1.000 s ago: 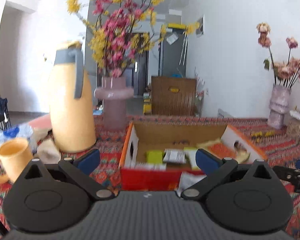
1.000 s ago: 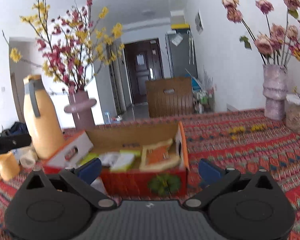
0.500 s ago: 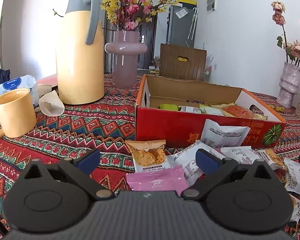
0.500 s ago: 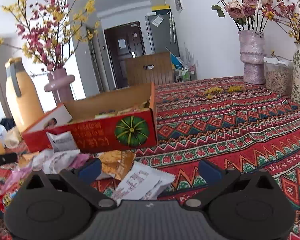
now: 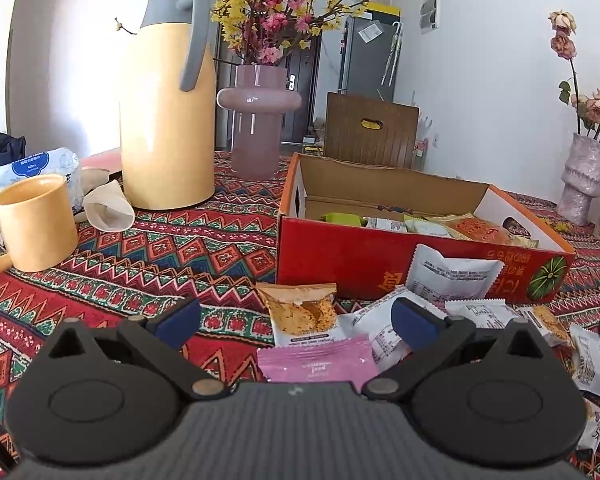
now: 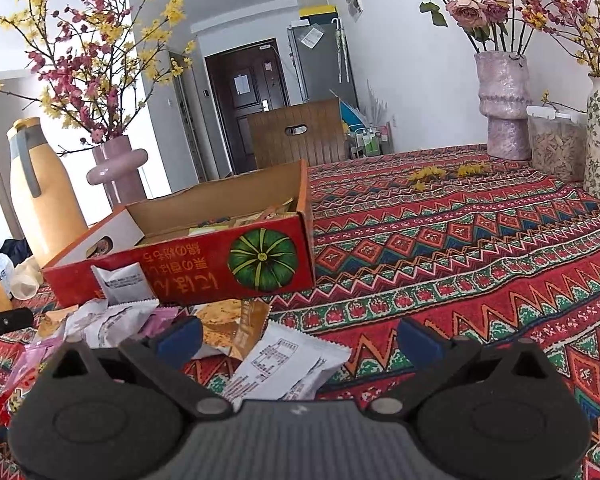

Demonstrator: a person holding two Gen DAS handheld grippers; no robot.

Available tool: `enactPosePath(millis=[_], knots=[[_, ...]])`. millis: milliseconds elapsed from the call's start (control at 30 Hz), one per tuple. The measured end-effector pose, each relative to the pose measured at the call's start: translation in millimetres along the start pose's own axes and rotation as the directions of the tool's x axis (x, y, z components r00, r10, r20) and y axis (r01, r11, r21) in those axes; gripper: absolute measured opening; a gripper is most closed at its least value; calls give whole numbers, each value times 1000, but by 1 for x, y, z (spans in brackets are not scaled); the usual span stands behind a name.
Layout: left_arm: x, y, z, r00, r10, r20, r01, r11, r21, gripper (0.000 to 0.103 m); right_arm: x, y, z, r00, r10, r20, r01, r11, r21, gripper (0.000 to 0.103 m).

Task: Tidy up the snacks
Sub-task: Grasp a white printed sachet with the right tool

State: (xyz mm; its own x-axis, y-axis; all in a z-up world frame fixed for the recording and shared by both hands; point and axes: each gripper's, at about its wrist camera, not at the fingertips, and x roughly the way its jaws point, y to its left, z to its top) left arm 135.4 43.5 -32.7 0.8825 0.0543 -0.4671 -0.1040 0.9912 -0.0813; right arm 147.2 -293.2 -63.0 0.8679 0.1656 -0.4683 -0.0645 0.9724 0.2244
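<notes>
A red cardboard box (image 5: 364, 256) (image 6: 204, 264) with a pumpkin print holds several snack packets. Loose packets lie on the cloth in front of it: an orange one (image 5: 302, 312), a pink one (image 5: 316, 364), several white ones (image 5: 452, 276). My left gripper (image 5: 296, 320) hangs open just above the pink and orange packets, holding nothing. My right gripper (image 6: 298, 336) is open too, low over a white packet (image 6: 284, 364) and an orange packet (image 6: 232, 328) at the box's right front corner.
A yellow thermos jug (image 5: 166, 108), a yellow mug (image 5: 32, 224), a pink vase with blossoms (image 5: 258, 124) and a tissue pack (image 5: 32, 168) stand left of the box. Vases (image 6: 502, 108) and a clear jar (image 6: 556, 148) line the right wall. Patterned cloth (image 6: 460, 248) covers the table.
Both grippers have dropped from above the box down to table level in front of it, bringing the loose packets into view. Both stay open.
</notes>
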Motion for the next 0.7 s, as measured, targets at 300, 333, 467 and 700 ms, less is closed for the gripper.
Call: enactPosePath(millis=[300, 333, 467, 700], knots=[[0, 3, 0, 1000, 0, 2, 0, 1000, -21, 103, -10, 5, -2, 998, 43, -38, -41, 998, 38, 103], [0, 3, 0, 1000, 0, 1, 0, 1000, -22, 103, -9, 8, -2, 998, 41, -46, -40, 999, 25, 103], [0, 4, 0, 1000, -2, 0, 2, 1000, -24, 103, -5, 16, -6, 995, 47, -87, -48, 999, -6, 103], [1, 4, 0, 1000, -7, -4, 7, 1000, -29, 103, 12, 22, -1, 987, -49, -153, 37, 996, -78, 103]])
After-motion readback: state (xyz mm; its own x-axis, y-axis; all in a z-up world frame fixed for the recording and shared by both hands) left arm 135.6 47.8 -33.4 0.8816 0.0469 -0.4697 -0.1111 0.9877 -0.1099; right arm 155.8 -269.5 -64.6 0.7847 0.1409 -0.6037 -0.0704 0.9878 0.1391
